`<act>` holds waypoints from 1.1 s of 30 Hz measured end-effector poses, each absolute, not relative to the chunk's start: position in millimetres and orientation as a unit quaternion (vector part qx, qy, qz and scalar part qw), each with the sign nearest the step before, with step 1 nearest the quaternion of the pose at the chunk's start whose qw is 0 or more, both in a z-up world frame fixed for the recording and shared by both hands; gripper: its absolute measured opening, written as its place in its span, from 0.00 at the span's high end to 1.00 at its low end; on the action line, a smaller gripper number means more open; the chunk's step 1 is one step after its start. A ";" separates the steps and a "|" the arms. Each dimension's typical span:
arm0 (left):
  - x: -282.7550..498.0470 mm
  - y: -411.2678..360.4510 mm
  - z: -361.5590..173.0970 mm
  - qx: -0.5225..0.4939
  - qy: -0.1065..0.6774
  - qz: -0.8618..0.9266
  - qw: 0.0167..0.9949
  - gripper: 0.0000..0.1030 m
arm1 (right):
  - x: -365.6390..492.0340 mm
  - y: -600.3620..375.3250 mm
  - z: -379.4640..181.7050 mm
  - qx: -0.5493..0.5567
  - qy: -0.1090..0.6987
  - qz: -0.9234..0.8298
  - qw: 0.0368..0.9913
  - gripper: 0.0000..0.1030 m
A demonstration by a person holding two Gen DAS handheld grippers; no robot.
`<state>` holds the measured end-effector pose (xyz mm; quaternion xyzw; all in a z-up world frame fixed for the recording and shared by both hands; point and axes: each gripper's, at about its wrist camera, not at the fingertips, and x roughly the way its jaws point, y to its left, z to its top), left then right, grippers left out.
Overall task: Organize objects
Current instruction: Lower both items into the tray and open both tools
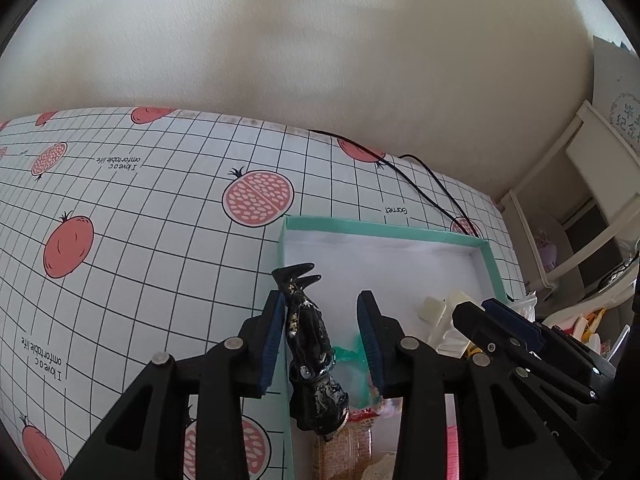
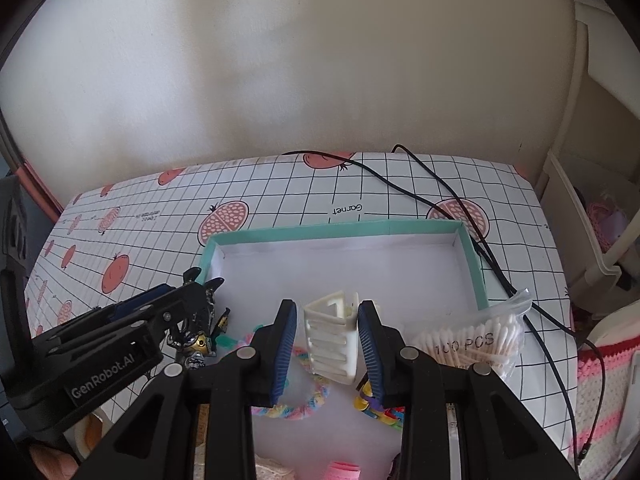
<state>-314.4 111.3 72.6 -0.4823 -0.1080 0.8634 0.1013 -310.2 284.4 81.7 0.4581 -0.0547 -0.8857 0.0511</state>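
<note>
A black figurine with gold and silver flecks stands tilted between the jaws of my left gripper. It leans against the left pad, while the right pad stands apart from it, so this gripper is open. The figurine hangs over the left wall of a teal-rimmed box with a white floor. My right gripper is shut on a cream hair claw clip, held above the box. Each gripper shows in the other view: the right gripper and the left gripper.
Pastel hair ties and a colourful chain lie on the box floor. A bag of cotton swabs sits right of the box. A black cable crosses the pomegranate tablecloth. A cream shelf stands at the right.
</note>
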 end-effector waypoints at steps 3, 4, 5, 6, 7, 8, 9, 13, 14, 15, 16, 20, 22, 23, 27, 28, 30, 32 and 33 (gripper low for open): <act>-315.2 107.5 72.6 -0.486 -0.112 0.861 0.100 0.63 | -309.5 285.7 84.6 0.456 -0.055 -0.887 0.050 0.66; -314.6 106.8 73.1 -0.486 -0.113 0.861 0.100 0.63 | -309.2 286.2 85.7 0.455 -0.056 -0.887 0.051 0.66; -314.9 105.7 73.8 -0.485 -0.114 0.861 0.098 0.63 | -309.4 286.3 86.5 0.454 -0.056 -0.888 0.051 0.66; -315.0 104.5 74.9 -0.483 -0.116 0.862 0.097 0.63 | -309.5 286.6 86.9 0.454 -0.057 -0.888 0.052 0.66; -315.4 103.2 76.3 -0.482 -0.117 0.863 0.095 0.63 | -309.4 287.2 86.9 0.454 -0.057 -0.888 0.051 0.66; -315.5 102.2 77.3 -0.480 -0.117 0.864 0.093 0.63 | -309.6 287.5 86.7 0.454 -0.057 -0.888 0.051 0.66; -315.5 101.0 78.5 -0.478 -0.117 0.866 0.091 0.63 | -309.6 287.7 86.8 0.455 -0.057 -0.887 0.051 0.66; -316.6 95.7 82.2 -0.471 -0.118 0.871 0.077 0.63 | -309.6 289.7 89.4 0.452 -0.060 -0.889 0.050 0.66; -316.9 94.4 82.8 -0.470 -0.117 0.872 0.073 0.63 | -309.4 289.9 90.4 0.451 -0.061 -0.889 0.049 0.66; -316.8 93.5 83.7 -0.468 -0.116 0.874 0.069 0.62 | -309.2 290.1 91.4 0.450 -0.060 -0.890 0.049 0.66; -317.2 92.6 84.5 -0.466 -0.113 0.875 0.064 0.60 | -308.9 290.2 92.0 0.449 -0.060 -0.890 0.049 0.66; -317.9 89.4 84.8 -0.462 -0.108 0.879 0.050 0.54 | -308.5 289.8 91.6 0.450 -0.058 -0.890 0.048 0.66; -318.2 87.8 84.5 -0.460 -0.107 0.880 0.043 0.53 | -308.8 289.1 91.0 0.450 -0.056 -0.890 0.047 0.66; -318.4 87.1 84.5 -0.459 -0.105 0.881 0.039 0.53 | -308.8 288.6 90.7 0.451 -0.056 -0.890 0.047 0.66; -318.1 84.1 83.9 -0.455 -0.098 0.885 0.022 0.53 | -309.1 287.9 89.9 0.451 -0.055 -0.890 0.045 0.63; -318.3 82.7 83.5 -0.455 -0.097 0.885 0.018 0.52 | -309.3 288.1 89.4 0.451 -0.055 -0.890 0.045 0.60; -318.9 80.2 82.3 -0.455 -0.095 0.885 0.009 0.46 | -309.5 288.6 89.0 0.450 -0.056 -0.890 0.043 0.56; -319.0 76.9 81.4 -0.453 -0.093 0.886 -0.002 0.27 | -309.8 290.0 88.5 0.450 -0.058 -0.890 0.040 0.49; -318.8 75.8 81.5 -0.452 -0.092 0.887 -0.007 0.27 | -310.0 290.8 88.3 0.450 -0.059 -0.890 0.039 0.47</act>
